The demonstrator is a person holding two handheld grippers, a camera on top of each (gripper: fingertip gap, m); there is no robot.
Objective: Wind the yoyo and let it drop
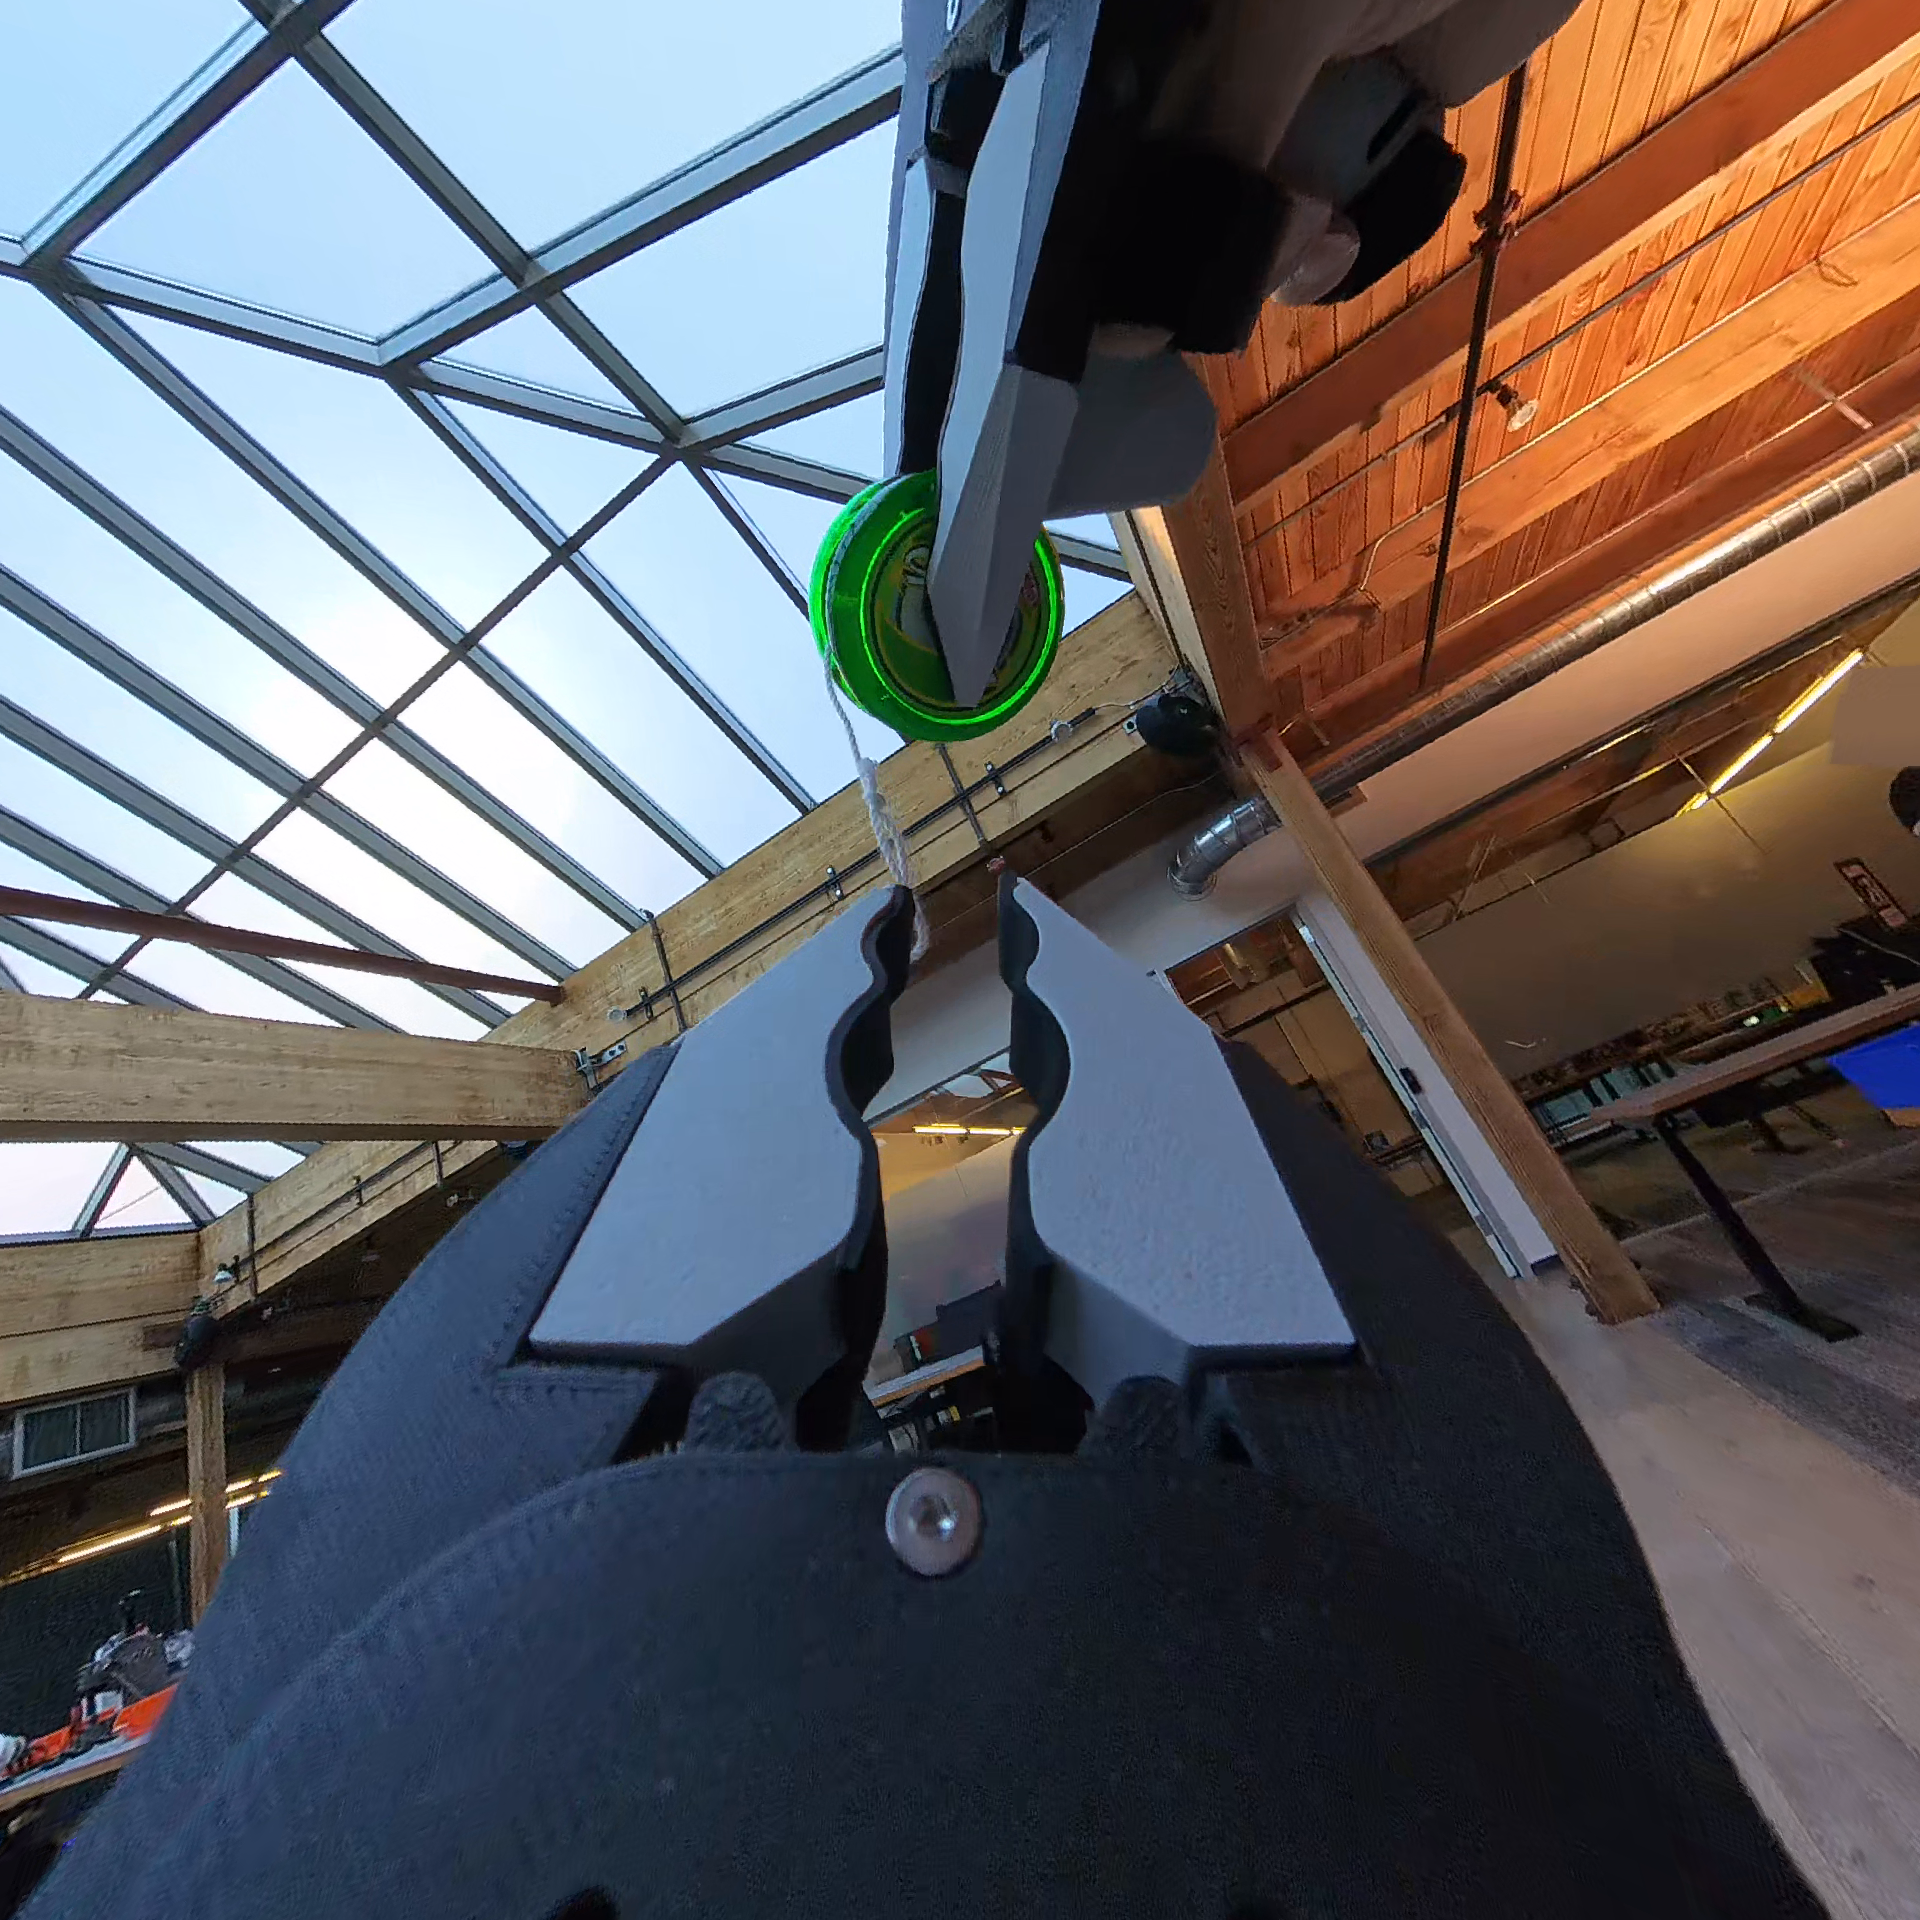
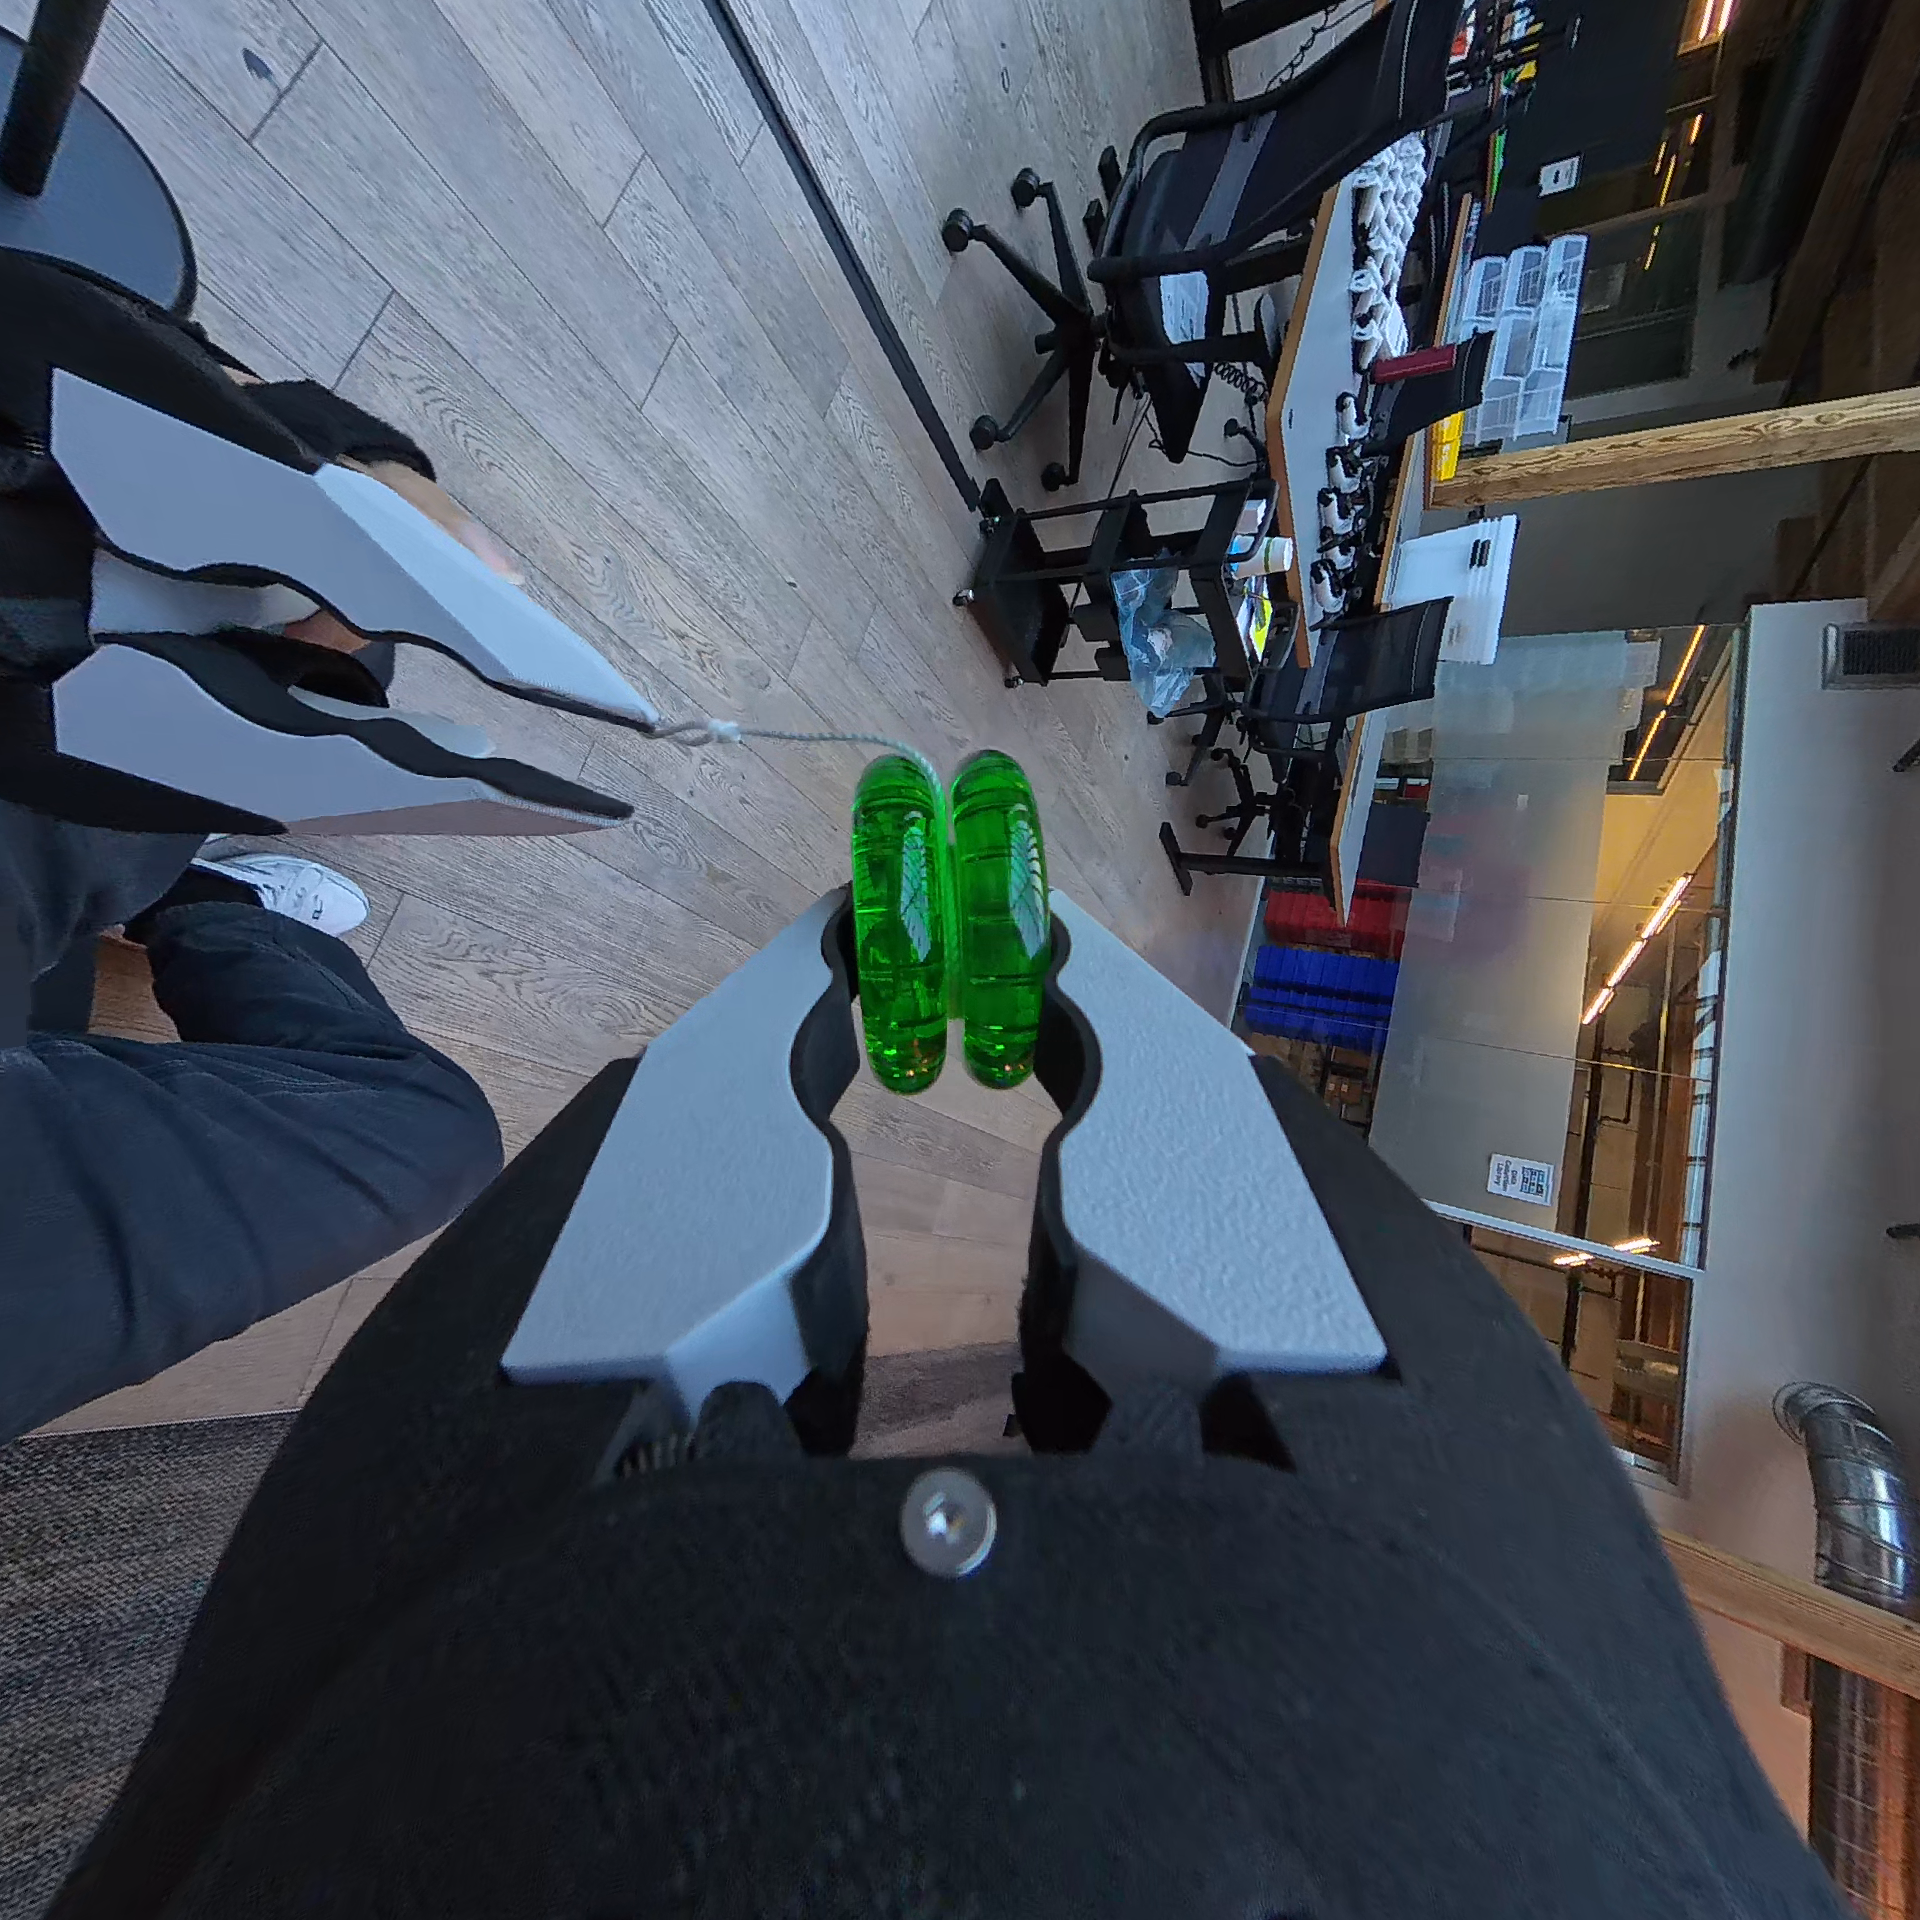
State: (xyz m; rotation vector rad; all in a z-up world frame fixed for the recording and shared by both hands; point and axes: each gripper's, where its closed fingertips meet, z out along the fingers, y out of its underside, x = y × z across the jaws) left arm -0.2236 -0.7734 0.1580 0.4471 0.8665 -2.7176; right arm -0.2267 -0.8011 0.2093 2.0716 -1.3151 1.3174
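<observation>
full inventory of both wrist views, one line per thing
yoyo: 1, clear green, clamped between right claw's fingers
string: 1, white, short run from yoyo groove to left claw's tip
skylight: 1, grey-framed glass, overhead
wooden beams: several, pale, under the roof
metal duct: 1, silver, by a post
floor: wood plank, grey-brown
office chairs: at least 2, black, by a long desk
long desk: 1, white top, cluttered
storage bins: stacked, blue and red, under desk
person's leg and shoe: dark trousers, white shoe
left claw: grey fingers, string at its left fingertip
right claw: grey fingers, shut on yoyo
</observation>
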